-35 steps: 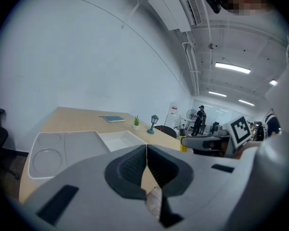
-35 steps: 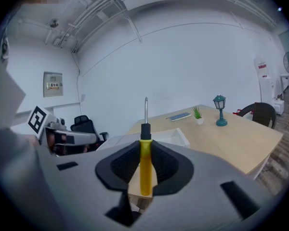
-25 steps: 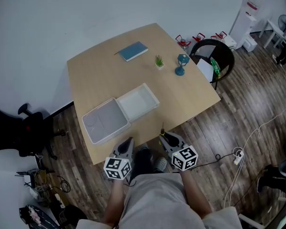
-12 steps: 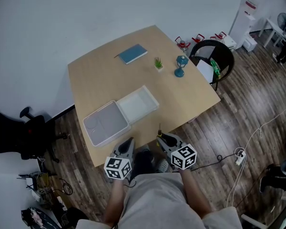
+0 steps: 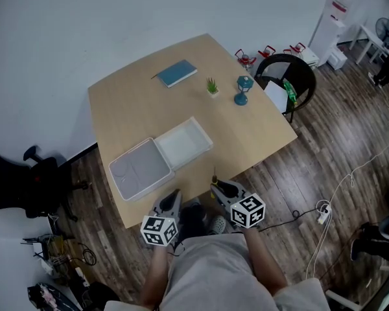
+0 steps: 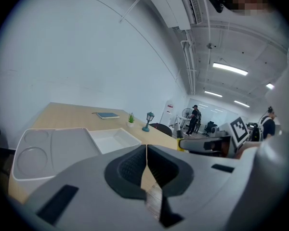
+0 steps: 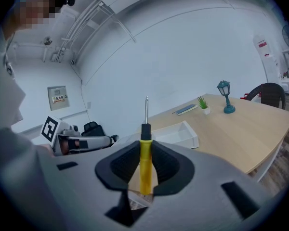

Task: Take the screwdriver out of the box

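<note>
A yellow-handled screwdriver (image 7: 145, 154) with a black collar and thin metal shaft stands upright between the jaws of my right gripper (image 7: 145, 165), which is shut on it. In the head view that gripper (image 5: 222, 188) hangs just off the table's near edge, the screwdriver (image 5: 214, 175) pointing toward the table. The white box (image 5: 183, 143) lies open on the table, its grey lid (image 5: 141, 169) flat beside it on the left. My left gripper (image 5: 171, 201) is shut with nothing in it, also off the near edge; its jaws (image 6: 146, 165) meet in the left gripper view.
On the wooden table (image 5: 136, 109) lie a blue book (image 5: 176, 72), a small potted plant (image 5: 212, 86) and a teal lantern ornament (image 5: 242, 90). A black chair (image 5: 286, 76) stands at the right, another black chair (image 5: 16, 180) at the left. Cables lie on the floor.
Both grippers have stayed low by the table's near edge; the right one with the screwdriver has drifted slightly left. The head view has shifted a little.
</note>
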Motion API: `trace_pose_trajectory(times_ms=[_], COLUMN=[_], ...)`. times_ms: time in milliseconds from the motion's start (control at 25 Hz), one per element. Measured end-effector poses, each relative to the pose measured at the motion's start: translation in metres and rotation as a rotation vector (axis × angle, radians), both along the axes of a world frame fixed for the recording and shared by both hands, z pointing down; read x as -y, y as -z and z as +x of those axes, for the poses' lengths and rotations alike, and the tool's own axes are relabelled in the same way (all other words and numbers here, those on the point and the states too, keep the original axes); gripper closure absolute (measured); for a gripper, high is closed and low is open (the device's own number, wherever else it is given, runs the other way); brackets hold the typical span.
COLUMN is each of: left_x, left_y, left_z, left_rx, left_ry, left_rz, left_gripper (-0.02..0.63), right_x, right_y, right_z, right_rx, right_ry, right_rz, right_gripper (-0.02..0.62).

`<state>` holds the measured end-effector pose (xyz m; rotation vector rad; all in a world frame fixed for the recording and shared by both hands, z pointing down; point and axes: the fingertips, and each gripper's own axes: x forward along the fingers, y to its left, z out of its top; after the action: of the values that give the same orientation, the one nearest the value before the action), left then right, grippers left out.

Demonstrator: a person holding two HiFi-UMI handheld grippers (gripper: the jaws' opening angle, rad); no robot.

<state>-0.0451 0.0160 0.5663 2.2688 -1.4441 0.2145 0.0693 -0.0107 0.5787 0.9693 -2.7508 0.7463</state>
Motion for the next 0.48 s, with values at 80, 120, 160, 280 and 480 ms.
trace_pose_trajectory(times_ms=[80, 120, 160, 280, 480], left_x=[0.002, 0.003, 0.004, 0.008, 0.009], left_y=[-0.001, -0.001, -0.001, -0.003, -0.003], left_z=[-0.001, -0.002, -0.001, 0.003, 0.01], left_rx=[0.0, 0.0, 0.0, -0.003, 0.002], left_ry=[0.004, 0.004, 0.002, -0.006, -0.025], left_rz=[-0.005, -0.006, -0.007, -0.009, -0.01], left_gripper=[0.6, 0.6, 0.6, 0.6, 0.6], right_x=[0.0, 0.001, 0.001, 0.003, 0.005], right_y=[-0.001, -0.001, 0.0, 0.001, 0.002], right_z=[0.0, -0.001, -0.001, 0.002, 0.011], right_rx=[-0.003, -0.002, -0.001, -0.005, -0.012], right_ry=[0.002, 0.003, 0.003, 0.001, -0.031], right_rz=[0.001, 0.005, 0.01, 0.021, 0.029], right_gripper=[0.515, 0.515, 0.517, 0.517, 0.518])
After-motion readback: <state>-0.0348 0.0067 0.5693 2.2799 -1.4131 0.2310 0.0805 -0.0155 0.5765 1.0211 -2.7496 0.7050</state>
